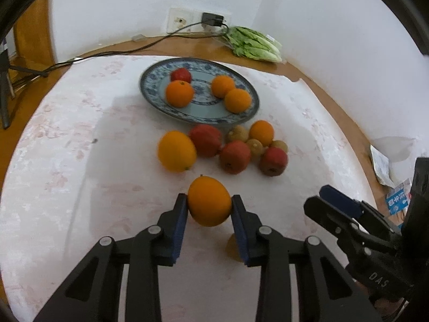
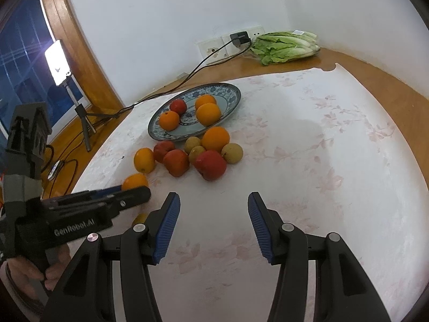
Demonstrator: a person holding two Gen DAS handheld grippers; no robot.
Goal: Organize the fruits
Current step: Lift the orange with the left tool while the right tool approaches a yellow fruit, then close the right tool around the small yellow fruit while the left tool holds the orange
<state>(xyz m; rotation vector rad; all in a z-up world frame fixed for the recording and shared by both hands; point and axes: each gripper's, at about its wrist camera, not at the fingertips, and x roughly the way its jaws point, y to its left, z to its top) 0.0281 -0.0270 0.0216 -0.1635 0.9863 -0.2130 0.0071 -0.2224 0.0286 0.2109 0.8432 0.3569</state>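
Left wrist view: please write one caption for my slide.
Left tongs grip an orange above the tablecloth, facing a plate of fruit.

1. The left gripper (image 1: pixel 209 205) sits at lower centre of its own view, its blue pads pressed against both sides of an orange (image 1: pixel 209 201) held clear of the cloth.
2. The right gripper (image 2: pixel 213 214) hangs at lower centre of its view, jaws spread wide, nothing between them.
3. A hand (image 2: pixel 32 273) grips the left tool's handle, lower left.
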